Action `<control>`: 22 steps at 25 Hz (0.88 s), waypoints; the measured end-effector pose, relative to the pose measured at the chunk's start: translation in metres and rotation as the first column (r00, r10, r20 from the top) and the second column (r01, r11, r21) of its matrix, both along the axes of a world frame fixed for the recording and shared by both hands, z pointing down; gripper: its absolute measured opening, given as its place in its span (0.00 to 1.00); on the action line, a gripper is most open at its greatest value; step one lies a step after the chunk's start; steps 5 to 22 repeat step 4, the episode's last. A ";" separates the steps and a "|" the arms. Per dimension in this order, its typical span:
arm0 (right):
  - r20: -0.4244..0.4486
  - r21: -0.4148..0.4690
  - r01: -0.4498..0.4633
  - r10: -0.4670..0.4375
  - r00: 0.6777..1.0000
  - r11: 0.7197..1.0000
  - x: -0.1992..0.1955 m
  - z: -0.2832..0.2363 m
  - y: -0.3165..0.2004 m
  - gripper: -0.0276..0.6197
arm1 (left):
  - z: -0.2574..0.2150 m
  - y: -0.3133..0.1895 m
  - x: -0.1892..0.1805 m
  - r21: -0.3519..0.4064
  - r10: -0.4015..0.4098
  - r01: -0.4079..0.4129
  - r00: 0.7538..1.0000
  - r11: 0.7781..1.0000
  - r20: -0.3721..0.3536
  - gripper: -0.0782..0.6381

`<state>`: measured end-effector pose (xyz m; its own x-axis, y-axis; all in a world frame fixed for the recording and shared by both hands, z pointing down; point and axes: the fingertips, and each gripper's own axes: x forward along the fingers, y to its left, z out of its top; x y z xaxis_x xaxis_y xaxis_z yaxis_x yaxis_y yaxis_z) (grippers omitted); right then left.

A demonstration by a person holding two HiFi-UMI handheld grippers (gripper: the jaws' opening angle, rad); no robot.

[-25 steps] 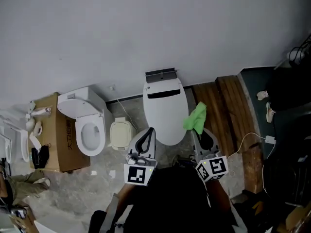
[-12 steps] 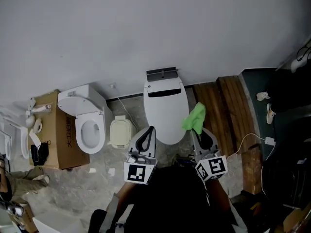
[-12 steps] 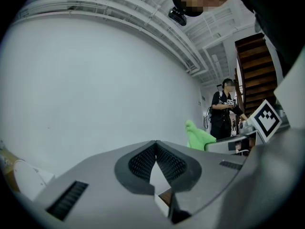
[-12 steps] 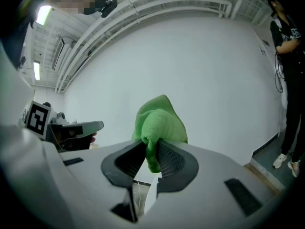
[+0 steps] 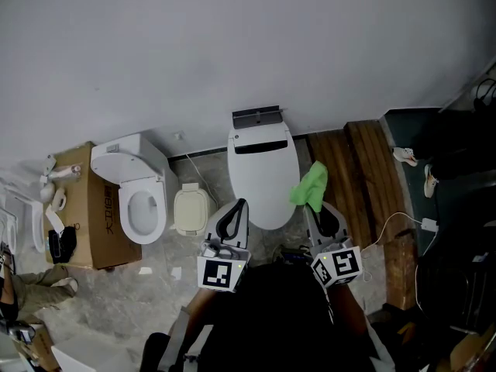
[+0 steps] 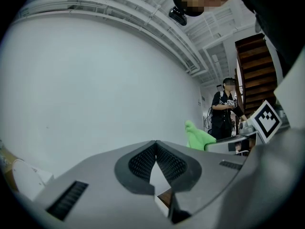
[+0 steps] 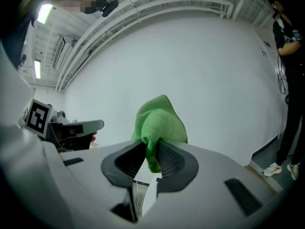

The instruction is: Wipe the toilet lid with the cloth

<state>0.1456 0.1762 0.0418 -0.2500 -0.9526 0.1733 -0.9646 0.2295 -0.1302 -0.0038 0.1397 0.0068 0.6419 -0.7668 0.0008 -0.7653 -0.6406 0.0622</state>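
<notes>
Green cloth (image 5: pixel 311 187) bunches out of the right gripper (image 5: pixel 316 208), whose jaws are clamped on a fold of it; the right gripper view shows the fabric (image 7: pixel 159 120) pinched between the ribbed pads and bulging past the tips. In the head view the cloth sits at the right edge of the closed white lid (image 5: pixel 263 173), towards its front; whether it touches the lid I cannot tell. The left gripper (image 5: pixel 235 209) is just off the lid's front left edge. Its jaws are together at the tips with nothing between them, as the left gripper view shows (image 6: pixel 156 147).

The toilet stands against a white wall (image 5: pixel 232 45). To its left are a small cream bin (image 5: pixel 191 210), a second toilet (image 5: pixel 139 200) with its seat open, and a cardboard box (image 5: pixel 99 208). Wooden boards (image 5: pixel 356 180) lie on the right. A person in dark clothes (image 6: pixel 224 109) stands in the background of the left gripper view.
</notes>
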 end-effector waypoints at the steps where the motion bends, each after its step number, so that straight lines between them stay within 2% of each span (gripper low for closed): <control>1: 0.000 0.001 0.000 0.000 1.000 1.000 0.001 0.000 0.001 0.17 | 0.000 0.001 0.001 0.000 0.000 0.000 1.000 1.000 0.000 0.12; 22: -0.001 0.001 0.001 -0.001 1.000 1.000 0.005 0.002 0.003 0.17 | 0.000 0.002 0.005 0.006 0.001 -0.001 1.000 1.000 0.002 0.12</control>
